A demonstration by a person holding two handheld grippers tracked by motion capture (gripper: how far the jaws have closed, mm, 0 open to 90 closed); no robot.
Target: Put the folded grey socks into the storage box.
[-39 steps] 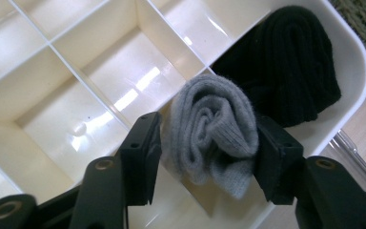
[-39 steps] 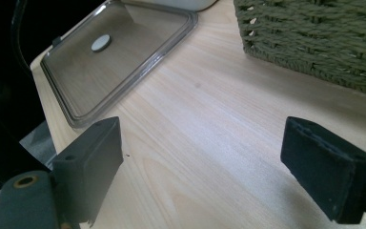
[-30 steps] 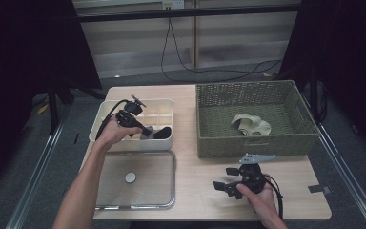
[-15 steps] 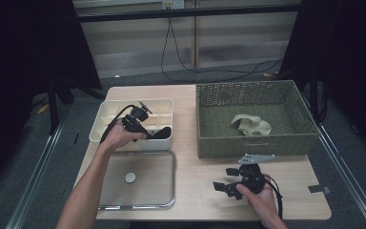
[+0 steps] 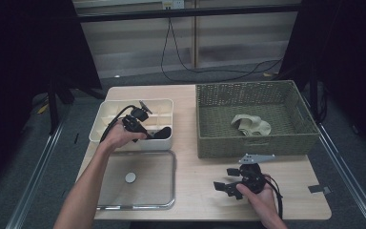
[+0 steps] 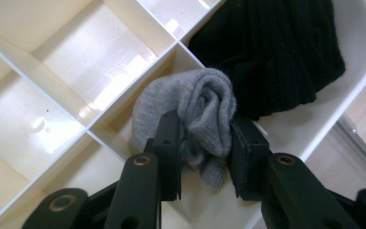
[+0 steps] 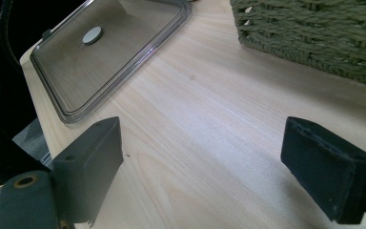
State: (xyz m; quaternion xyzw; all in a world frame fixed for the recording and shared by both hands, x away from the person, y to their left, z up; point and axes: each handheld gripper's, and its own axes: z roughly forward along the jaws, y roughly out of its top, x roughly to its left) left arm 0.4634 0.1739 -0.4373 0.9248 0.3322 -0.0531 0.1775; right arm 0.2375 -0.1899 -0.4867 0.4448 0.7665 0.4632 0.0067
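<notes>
White plastic divided organiser (image 5: 106, 125), at nine o'clock on the counter (image 5: 195, 188): the left gripper (image 6: 204, 143), now lower in it, pinches a rolled grey sock (image 6: 195, 114) into a compartment beside a black sock (image 6: 276, 52); placement appears nearly complete. At five o'clock, the right gripper (image 7: 200, 167) rests wide, empty.
</notes>
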